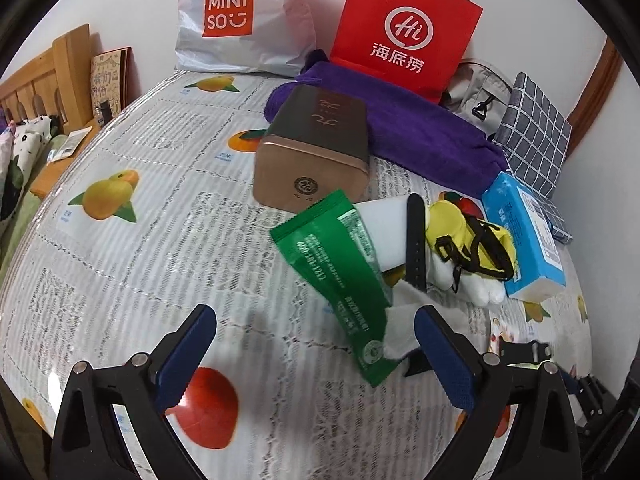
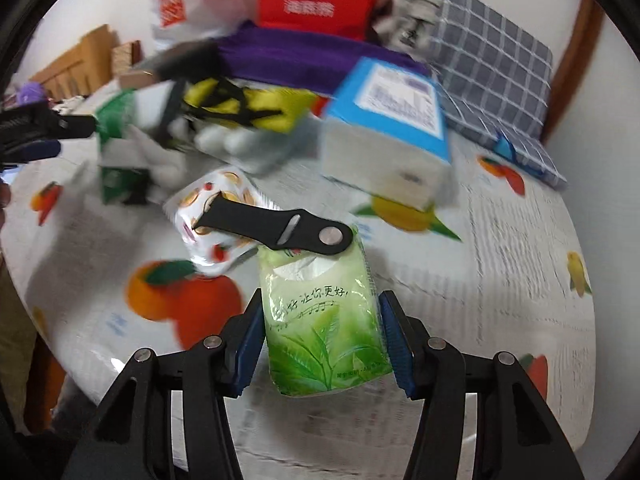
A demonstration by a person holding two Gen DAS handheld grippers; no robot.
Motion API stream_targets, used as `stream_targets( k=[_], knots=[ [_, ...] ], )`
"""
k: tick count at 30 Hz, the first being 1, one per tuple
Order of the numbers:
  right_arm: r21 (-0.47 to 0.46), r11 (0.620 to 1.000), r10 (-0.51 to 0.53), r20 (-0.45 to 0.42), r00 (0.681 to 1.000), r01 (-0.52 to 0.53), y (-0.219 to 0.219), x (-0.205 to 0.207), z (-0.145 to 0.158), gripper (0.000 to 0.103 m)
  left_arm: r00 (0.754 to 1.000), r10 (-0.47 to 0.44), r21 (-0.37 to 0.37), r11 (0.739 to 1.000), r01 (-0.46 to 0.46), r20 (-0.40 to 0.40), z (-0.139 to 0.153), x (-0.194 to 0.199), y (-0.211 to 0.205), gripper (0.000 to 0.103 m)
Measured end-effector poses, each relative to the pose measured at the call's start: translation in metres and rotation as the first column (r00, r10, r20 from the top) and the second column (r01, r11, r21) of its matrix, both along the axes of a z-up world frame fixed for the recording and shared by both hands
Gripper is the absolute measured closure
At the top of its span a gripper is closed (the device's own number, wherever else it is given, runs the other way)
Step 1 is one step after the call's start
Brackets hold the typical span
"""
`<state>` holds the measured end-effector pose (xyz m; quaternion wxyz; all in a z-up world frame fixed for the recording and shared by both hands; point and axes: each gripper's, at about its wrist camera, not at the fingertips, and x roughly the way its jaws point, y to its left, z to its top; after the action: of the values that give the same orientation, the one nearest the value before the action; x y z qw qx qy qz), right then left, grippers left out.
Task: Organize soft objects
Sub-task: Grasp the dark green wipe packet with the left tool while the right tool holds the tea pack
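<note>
**Tissue pack clamped on the right, left jaws spread**

Tissues in a pale green plastic pack printed with tea leaves (image 2: 326,328) sit between the blue pads of our right gripper (image 2: 322,344), which squeezes the pack from both sides above the fruit-printed white tablecloth (image 2: 500,280). A black strap with a metal stud (image 2: 276,226) lies across the pack's top edge and over a small clear sachet with orange and red print (image 2: 218,216) just to the left.

Our left gripper (image 1: 316,350) has its jaws spread wide and holds nothing. Its right pad sits beside a dark green foil packet with white lettering (image 1: 340,276), though we cannot tell whether they touch. Behind the packet stands a rose-gold metal tin (image 1: 312,160), resting against a purple towel (image 1: 420,128). To the right lie a yellow and white plush toy with black straps (image 1: 468,248) and a light blue tissue box (image 1: 524,236). A red paper bag (image 1: 404,28) and a white plastic shopping bag (image 1: 240,16) stand along the wall, with a grey checked cloth (image 1: 536,132) at the right.
</note>
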<state>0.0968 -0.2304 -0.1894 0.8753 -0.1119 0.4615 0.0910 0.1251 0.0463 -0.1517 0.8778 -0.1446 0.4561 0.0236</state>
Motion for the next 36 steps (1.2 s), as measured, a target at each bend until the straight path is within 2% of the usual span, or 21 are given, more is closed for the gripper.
stream_targets(
  k=[3,6,8,10,12,17,21,22,24,25,28,32,36],
  knots=[
    [0.121,0.991,0.062,0.034,0.998,-0.066,-0.009,-0.006,0.004,0.049,1.000,0.012,0.002,1.000,-0.012,-0.010,-0.002,0.004,-0.006,0.003],
    [0.173,0.983,0.057,0.038,0.998,-0.063,-0.009,-0.003,0.005,0.051,0.999,0.040,0.002,0.999,-0.040,-0.016,-0.004,0.009,-0.008,0.003],
    [0.214,0.969,0.117,0.040,0.992,-0.123,-0.002,-0.004,0.004,0.051,0.998,0.052,-0.004,0.999,-0.052,-0.024,-0.007,0.012,-0.009,0.003],
    [0.208,0.960,0.185,0.039,0.982,-0.189,0.009,-0.009,0.002,0.051,0.998,0.057,0.003,0.998,-0.057,-0.034,-0.009,0.015,-0.010,0.003],
    [0.150,0.969,0.191,0.048,0.980,-0.197,0.010,-0.011,0.000,0.051,0.997,0.068,0.012,0.998,-0.067,-0.040,-0.011,0.018,-0.011,0.003],
    [0.178,0.963,0.194,0.064,0.979,-0.203,-0.012,-0.014,0.011,0.051,0.993,0.106,-0.004,0.994,-0.107,-0.048,-0.015,0.025,-0.009,0.006],
    [0.277,0.930,0.222,0.105,0.969,-0.243,-0.022,-0.017,0.021,0.051,0.989,0.130,-0.020,0.991,-0.131,-0.065,-0.020,0.034,-0.009,0.017],
    [0.303,0.922,0.219,0.103,0.970,-0.240,-0.021,-0.015,0.021,0.051,0.988,0.137,-0.027,0.990,-0.139,-0.072,-0.023,0.037,-0.008,0.025],
    [0.310,0.925,0.187,0.126,0.974,-0.218,-0.022,-0.012,0.025,0.051,0.987,0.139,-0.032,0.989,-0.142,-0.075,-0.024,0.038,-0.006,0.033],
    [0.314,0.925,0.180,0.130,0.975,-0.213,-0.023,-0.012,0.026,0.051,0.989,0.133,-0.034,0.990,-0.136,-0.066,-0.023,0.038,-0.006,0.043],
    [0.306,0.934,0.151,0.133,0.980,-0.186,-0.029,-0.007,0.029,0.051,0.994,0.090,-0.058,0.994,-0.094,-0.060,-0.019,0.038,-0.005,0.061],
    [0.261,0.958,0.093,0.120,0.988,-0.121,-0.036,0.001,0.026,0.051,0.996,0.082,-0.047,0.995,-0.084,-0.047,-0.013,0.034,-0.004,0.067],
    [0.195,0.981,0.005,0.071,0.997,-0.019,-0.041,0.011,0.013,0.051,0.997,0.068,-0.055,0.996,-0.070,-0.036,-0.006,0.028,0.000,0.070]
  ],
)
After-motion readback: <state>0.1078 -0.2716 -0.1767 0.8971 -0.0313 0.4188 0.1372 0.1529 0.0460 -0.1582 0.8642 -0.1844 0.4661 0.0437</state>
